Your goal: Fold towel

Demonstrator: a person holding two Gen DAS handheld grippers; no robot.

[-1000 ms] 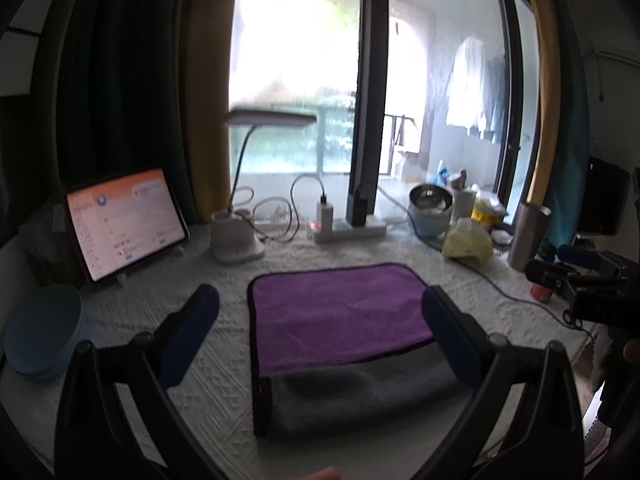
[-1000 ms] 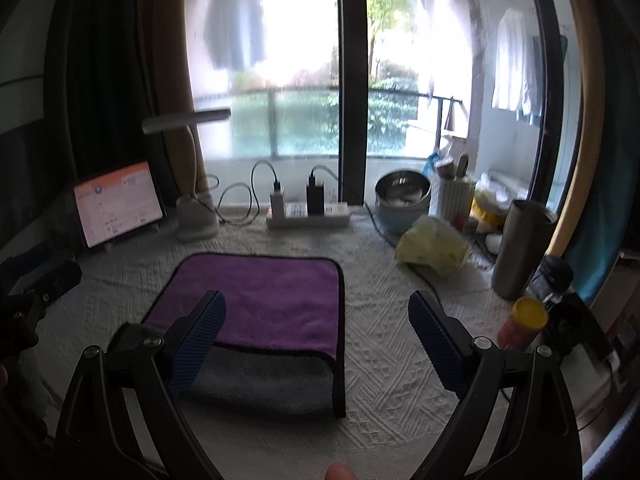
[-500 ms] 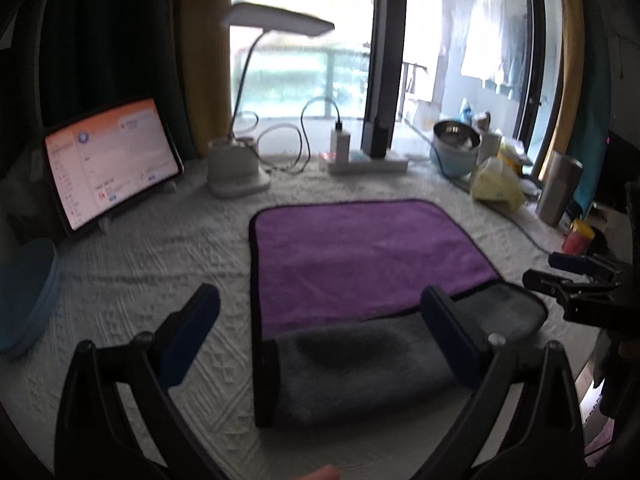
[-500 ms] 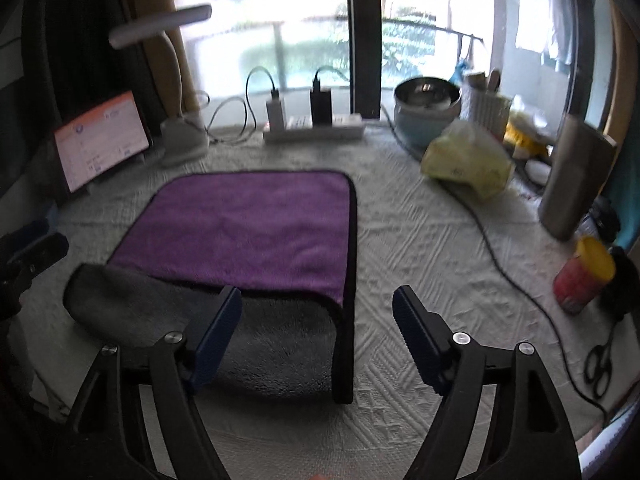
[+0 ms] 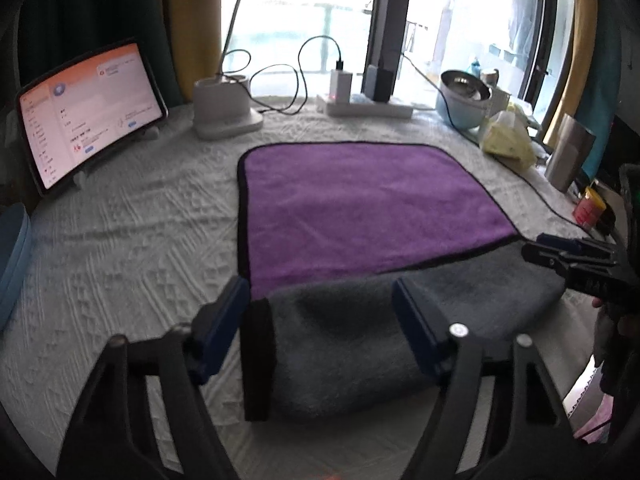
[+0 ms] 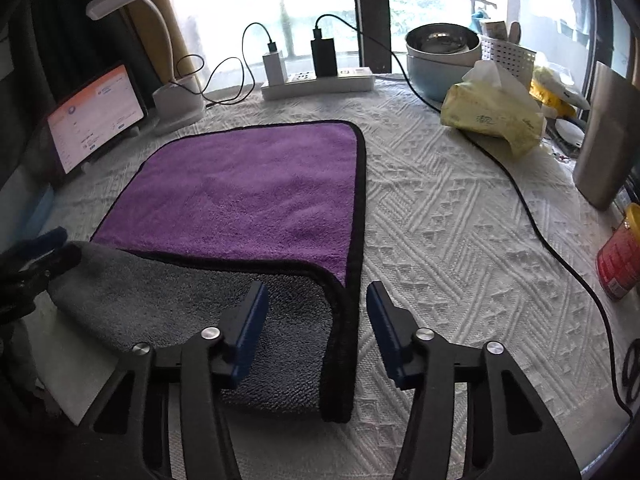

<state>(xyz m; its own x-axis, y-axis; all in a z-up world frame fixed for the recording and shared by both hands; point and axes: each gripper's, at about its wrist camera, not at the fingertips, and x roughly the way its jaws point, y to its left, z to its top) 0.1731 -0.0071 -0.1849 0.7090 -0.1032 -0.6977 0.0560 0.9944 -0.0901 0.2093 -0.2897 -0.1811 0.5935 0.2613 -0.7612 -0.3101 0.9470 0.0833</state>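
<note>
A towel (image 5: 360, 208), purple on top with black trim, lies flat on the white textured tablecloth; it also shows in the right wrist view (image 6: 248, 192). Its near strip is turned over and shows the grey underside (image 5: 340, 344) (image 6: 168, 300). My left gripper (image 5: 318, 330) is open, its jaws straddling the near left corner of the grey flap. My right gripper (image 6: 316, 328) is open, its jaws straddling the near right corner and black trim. Neither holds the cloth. The right gripper also shows at the right edge of the left wrist view (image 5: 576, 256).
A lit tablet (image 5: 88, 108), a lamp base (image 5: 226, 108) and a power strip (image 5: 368, 108) stand at the back. At the right are a bowl (image 6: 440, 52), a yellow tissue pack (image 6: 492, 120), a steel tumbler (image 6: 604, 136), a red jar (image 6: 620, 256) and a black cable (image 6: 532, 208).
Both grippers have come down and forward to the towel's near corners, and their jaws have narrowed. The towel has not moved.
</note>
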